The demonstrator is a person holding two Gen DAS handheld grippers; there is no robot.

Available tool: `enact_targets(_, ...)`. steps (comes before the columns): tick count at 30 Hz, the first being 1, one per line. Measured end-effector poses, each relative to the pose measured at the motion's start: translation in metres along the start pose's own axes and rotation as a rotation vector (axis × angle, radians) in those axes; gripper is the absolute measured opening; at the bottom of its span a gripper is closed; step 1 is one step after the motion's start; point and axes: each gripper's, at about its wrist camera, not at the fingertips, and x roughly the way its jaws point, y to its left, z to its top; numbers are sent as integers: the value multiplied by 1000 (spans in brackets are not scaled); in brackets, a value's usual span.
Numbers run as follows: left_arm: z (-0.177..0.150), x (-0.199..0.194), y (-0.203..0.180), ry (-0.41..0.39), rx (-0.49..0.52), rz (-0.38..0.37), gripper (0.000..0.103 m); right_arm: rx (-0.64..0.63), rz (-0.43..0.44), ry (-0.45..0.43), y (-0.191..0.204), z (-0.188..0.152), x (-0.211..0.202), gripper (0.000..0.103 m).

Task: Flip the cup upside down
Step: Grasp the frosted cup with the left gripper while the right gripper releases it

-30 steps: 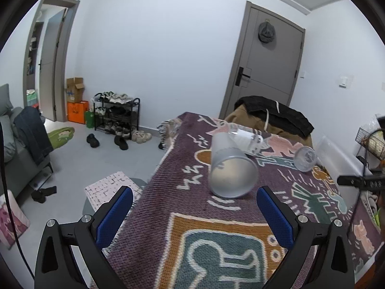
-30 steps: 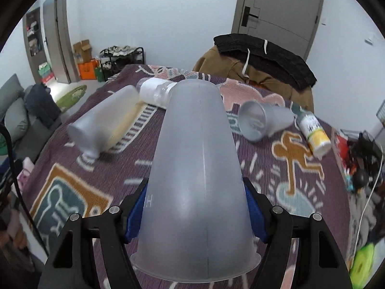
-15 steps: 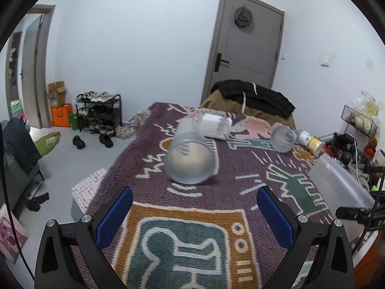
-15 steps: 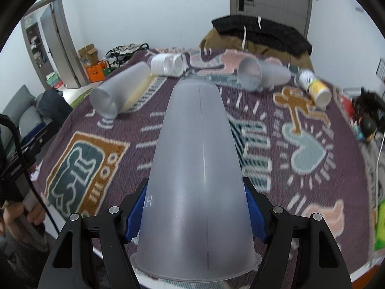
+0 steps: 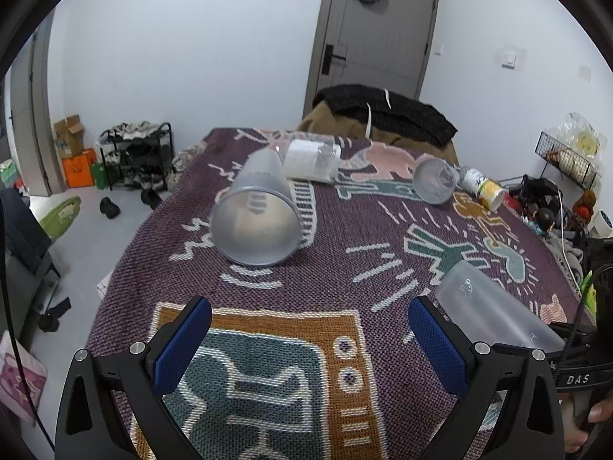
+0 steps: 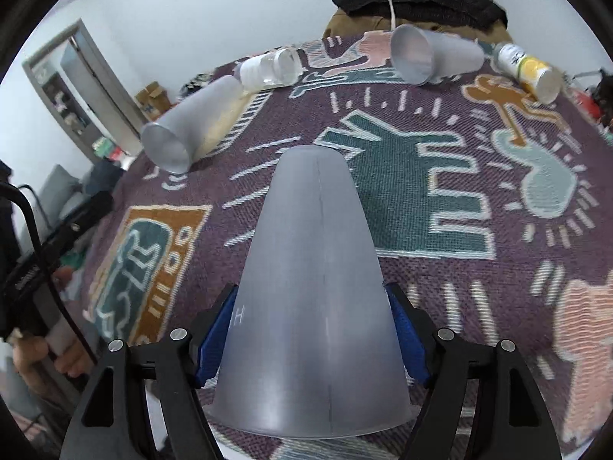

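Note:
My right gripper (image 6: 312, 329) is shut on a tall frosted grey cup (image 6: 312, 299). Its closed base points forward over the patterned rug (image 6: 440, 199), its wide rim toward the camera. The same cup shows at the right of the left wrist view (image 5: 494, 303), held low over the rug. My left gripper (image 5: 306, 339) is open and empty above the rug's near end (image 5: 268, 345). A second frosted cup (image 5: 256, 214) lies on its side ahead of it, mouth toward me.
A third cup (image 6: 433, 55) lies on its side at the far end, next to a yellow-labelled bottle (image 6: 530, 73) and a clear jar with white contents (image 6: 270, 71). A dark jacket (image 5: 383, 111) lies beyond the rug. The rug's left edge drops to the floor.
My right gripper has tipped downward with the cup, so the rug fills its view. My left gripper has swung right and the lying cup now sits further left and farther off.

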Motion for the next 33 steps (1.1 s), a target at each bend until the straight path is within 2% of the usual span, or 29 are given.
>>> enact_targets(1, 1, 1, -2, 7, 0, -5, 103, 0, 13, -5, 0, 0, -3, 79)
enact_targets(3, 5, 5, -8, 27, 4, -25, 103, 1, 31, -29, -1, -3, -10, 91)
enact_targets(4, 7, 7, -11, 38, 5, -33, 103, -1, 37, -45, -2, -4, -16, 91)
enact_targets(8, 15, 16, -26, 82, 0, -77, 103, 13, 46, -102, -10, -9, -40, 92)
enact_targets(18, 35, 37, -71, 195, -5, -205, 100, 38, -51, -196, -39, -29, -78, 92)
enact_targets(26, 40, 68, -93, 363, -61, -209, 98, 75, -117, -217, -70, -49, -80, 92)
enact_targets(33, 38, 93, -107, 468, -76, -191, 98, 111, -171, -255, -95, -68, -84, 92)
